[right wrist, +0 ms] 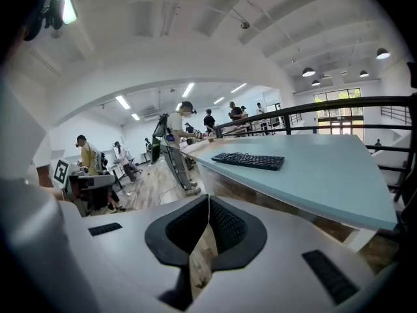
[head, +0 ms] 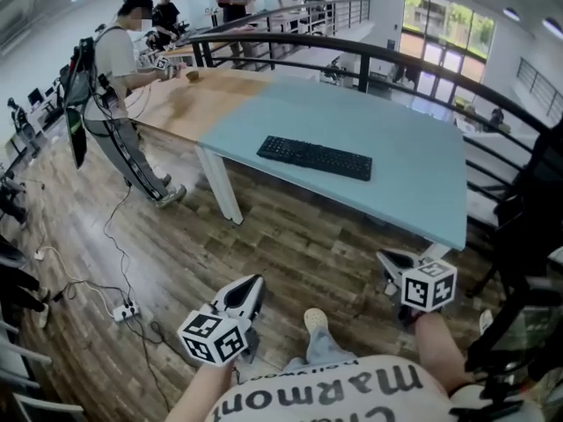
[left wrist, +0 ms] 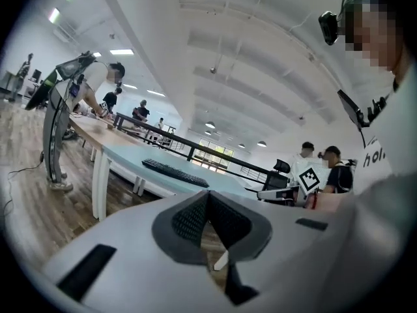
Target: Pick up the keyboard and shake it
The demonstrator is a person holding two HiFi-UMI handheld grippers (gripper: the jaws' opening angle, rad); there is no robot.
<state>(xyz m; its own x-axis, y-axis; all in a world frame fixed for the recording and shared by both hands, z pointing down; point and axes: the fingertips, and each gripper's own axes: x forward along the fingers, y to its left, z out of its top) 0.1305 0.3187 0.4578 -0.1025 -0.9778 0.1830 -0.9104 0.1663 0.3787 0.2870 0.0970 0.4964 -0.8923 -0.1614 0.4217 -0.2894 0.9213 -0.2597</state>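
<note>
Item 1, keyboard (head: 315, 157): black, full-length, lying flat near the middle of the pale blue table (head: 422, 192), nothing touching it. Key legends too small to read, no brand legible.
Item 2, left gripper (head: 253, 283): low at the near edge of the head view, over the wood floor (head: 290, 244), well apart from the keyboard. Jaws pressed together, nothing between them. Its marker cube (head: 215, 337) bears black-and-white squares, no letters.
Item 3, right gripper (head: 385, 258): also low, short of the table's near corner. Jaws together, empty. Its own cube (head: 428, 285) partly hides the foot of a table leg.
Item 4, wearer's shirt (head: 334, 398): printed lettering upside down, cut by the bottom edge, not surely readable. The left gripper view shows only "hol" before the frame cuts it.
Item 5, person (head: 119, 69) at the adjoining wooden table (head: 198, 95): things on that table too small to tell.
Item 6, power strip (head: 126, 310) on the floor, cable trailing
</note>
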